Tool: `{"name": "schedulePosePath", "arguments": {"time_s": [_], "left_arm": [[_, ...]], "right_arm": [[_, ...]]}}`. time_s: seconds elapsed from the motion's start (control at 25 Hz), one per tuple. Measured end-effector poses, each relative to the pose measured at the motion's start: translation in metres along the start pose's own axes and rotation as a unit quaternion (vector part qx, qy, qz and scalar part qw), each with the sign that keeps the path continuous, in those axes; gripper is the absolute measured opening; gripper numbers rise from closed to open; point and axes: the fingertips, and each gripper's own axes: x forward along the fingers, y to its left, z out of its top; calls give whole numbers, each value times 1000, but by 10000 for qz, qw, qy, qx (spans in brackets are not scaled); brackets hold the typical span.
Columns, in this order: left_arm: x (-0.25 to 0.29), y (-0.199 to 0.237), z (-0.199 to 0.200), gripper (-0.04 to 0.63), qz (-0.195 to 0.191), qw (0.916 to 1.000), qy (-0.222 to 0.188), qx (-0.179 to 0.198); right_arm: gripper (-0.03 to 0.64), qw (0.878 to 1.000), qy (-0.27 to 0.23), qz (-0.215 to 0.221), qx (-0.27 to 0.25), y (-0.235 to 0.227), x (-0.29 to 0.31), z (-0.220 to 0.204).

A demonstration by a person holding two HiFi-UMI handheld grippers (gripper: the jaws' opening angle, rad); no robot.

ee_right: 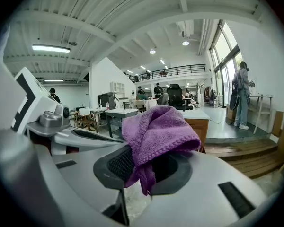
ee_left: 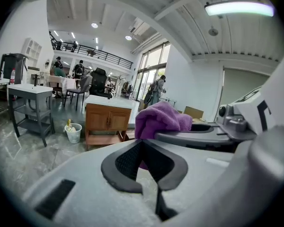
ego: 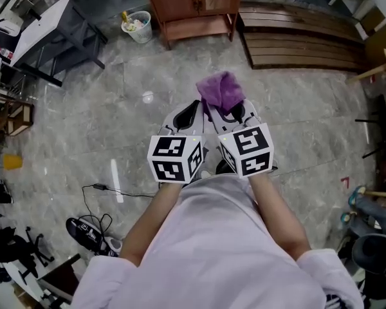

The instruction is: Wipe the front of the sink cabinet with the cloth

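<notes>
The purple cloth [ego: 220, 90] hangs bunched from my right gripper [ego: 226, 112], whose jaws are shut on it; in the right gripper view the cloth [ee_right: 156, 134] drapes over the pads. My left gripper [ego: 192, 112] sits right beside it, shut with nothing between its pads [ee_left: 128, 162]. The cloth [ee_left: 161, 119] shows just past the left jaws. The wooden sink cabinet [ego: 196, 5] stands some way ahead across the floor, seen with two doors and a low shelf [ee_left: 106, 119]. From the right gripper view, only the cabinet's corner [ee_right: 199, 126] shows behind the cloth.
A white bin [ego: 137, 26] with rubbish stands left of the cabinet. A low wooden platform [ego: 302, 40] lies to its right. A grey table [ego: 45, 31] is at far left. A cable and a shoe [ego: 87, 232] lie on the floor near my feet.
</notes>
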Motion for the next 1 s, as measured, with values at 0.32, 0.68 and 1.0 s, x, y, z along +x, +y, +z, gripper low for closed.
{"name": "schedulePosePath", "arguments": {"time_s": [0.32,0.68,1.0], "left_arm": [[28,33,11,5,213,9997,17,-95],[125,77,45,5,502,9985,150,-188],[245,80,99,5,444,9982,390,-82]], "right_arm": [[74,9999,52,89,44,-21,43,6],[74,9994,131,291,100,-104,131,25],[74,9983,287,479,163,-204,203,53]]}}
